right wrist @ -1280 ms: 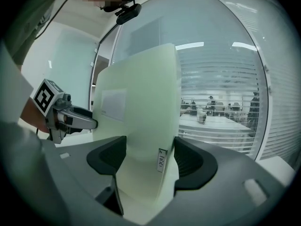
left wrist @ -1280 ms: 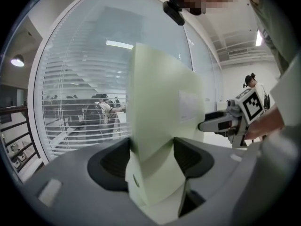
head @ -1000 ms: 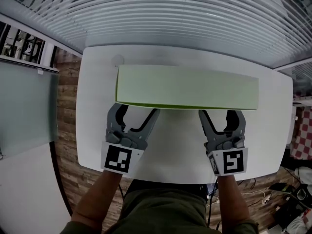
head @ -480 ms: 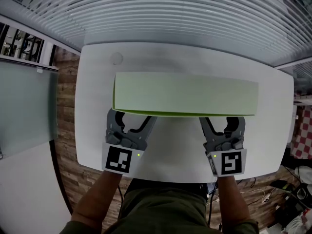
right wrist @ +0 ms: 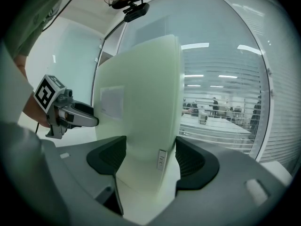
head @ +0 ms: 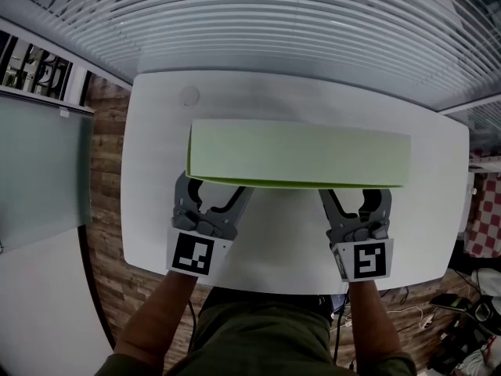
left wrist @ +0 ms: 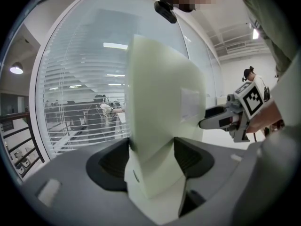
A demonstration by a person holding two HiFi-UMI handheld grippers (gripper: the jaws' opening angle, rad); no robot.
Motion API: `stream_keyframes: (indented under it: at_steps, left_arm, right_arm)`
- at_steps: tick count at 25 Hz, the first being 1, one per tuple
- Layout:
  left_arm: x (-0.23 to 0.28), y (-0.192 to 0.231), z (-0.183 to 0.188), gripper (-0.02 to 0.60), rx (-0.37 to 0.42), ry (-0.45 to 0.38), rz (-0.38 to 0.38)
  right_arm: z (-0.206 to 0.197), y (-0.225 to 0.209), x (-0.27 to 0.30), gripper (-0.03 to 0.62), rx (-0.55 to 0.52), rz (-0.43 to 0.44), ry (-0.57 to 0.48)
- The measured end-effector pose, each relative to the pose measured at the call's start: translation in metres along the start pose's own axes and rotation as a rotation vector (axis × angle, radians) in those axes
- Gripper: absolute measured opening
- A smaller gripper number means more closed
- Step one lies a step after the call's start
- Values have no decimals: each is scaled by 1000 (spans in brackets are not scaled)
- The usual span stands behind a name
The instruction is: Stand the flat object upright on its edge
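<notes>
A long, thick pale green board (head: 297,153) is held above the white table (head: 149,225), its broad face turned up toward the head camera and its long side running left to right. My left gripper (head: 211,194) is shut on the board's near edge close to the left end. My right gripper (head: 355,197) is shut on the same edge close to the right end. In the left gripper view the board (left wrist: 160,112) rises between the pads (left wrist: 190,159). In the right gripper view the board (right wrist: 146,112) fills the gap, with a small label on its edge.
The table's back edge runs along a window with slatted blinds (head: 297,30). Wooden floor (head: 106,178) shows at the left and a glass partition (head: 39,171) stands beyond it. A faint round mark (head: 188,95) lies at the table's back left corner.
The board and both grippers have come a little nearer to me over the last second. Both holds are unchanged.
</notes>
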State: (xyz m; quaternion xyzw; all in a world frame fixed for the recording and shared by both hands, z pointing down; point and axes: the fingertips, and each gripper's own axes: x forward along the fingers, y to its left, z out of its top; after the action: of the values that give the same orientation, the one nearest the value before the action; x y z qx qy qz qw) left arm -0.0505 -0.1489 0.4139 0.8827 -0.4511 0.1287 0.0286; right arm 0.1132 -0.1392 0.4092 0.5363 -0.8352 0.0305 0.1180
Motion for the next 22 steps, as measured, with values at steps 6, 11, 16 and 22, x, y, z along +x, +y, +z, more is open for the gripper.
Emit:
stream_keyframes:
  at_steps: [6,11,16,22]
  left_arm:
    - [1,-1,-3,282,31,14,-15]
    - [-2,-2,-2,282,50,16,-15]
    - [-5,-1,-1,282,33,9,-4]
    - [-14,5,-2,282,6,11,8]
  right_arm:
    - [-4,-1,0,327,-12,14,12]
    - [-2,1,-2,327,17,25,11]
    - [-10,1,-5,327,7,21,48]
    - [-6,1,-11,327,20,15,29]
